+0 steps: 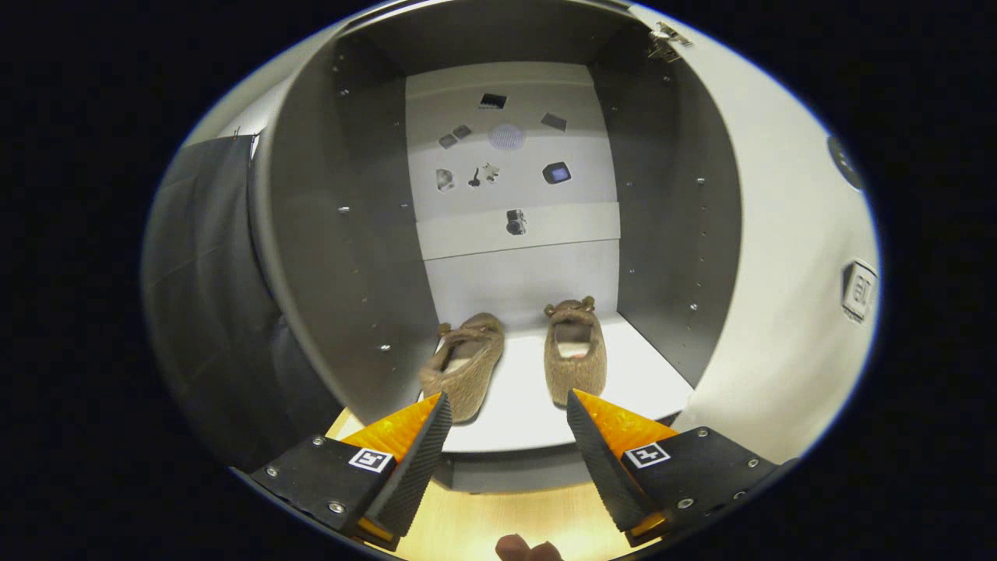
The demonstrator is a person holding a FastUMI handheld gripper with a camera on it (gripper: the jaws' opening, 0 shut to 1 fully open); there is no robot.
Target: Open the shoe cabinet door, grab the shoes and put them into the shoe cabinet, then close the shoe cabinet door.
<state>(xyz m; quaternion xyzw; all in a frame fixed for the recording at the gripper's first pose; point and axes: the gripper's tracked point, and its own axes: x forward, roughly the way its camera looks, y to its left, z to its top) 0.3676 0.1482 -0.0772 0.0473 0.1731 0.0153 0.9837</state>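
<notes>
**Shoes on the cabinet floor, gripper spread and empty**

Shoes sit side by side inside the open shoe cabinet (498, 156), both resting on its pale bottom shelf (530, 413). In the gripper view, the left shoe (463, 365) lies tilted, its toe angled toward the left finger and close to the cabinet's dark left wall (327, 234). The right shoe (575, 351) lies straighter, with its toe pointing back toward the right finger. The two shoes are apart, with a strip of bare shelf between them.

The gripper (508, 409) is spread wide and holds nothing; its fingertips hang just in front of the shelf's front edge, each one overlapping a shoe's toe in the picture, though contact cannot be told. The cabinet door (779, 273) stands swung open on the right, hinge (664, 43) visible at its top corner. On the cabinet's pale back panel (514, 265) several small dark items or stickers are scattered, too small to identify. Below the cabinet lies a wooden desk surface (467, 522), and a fingertip (526, 549) of the person shows beneath the gripper.
</notes>
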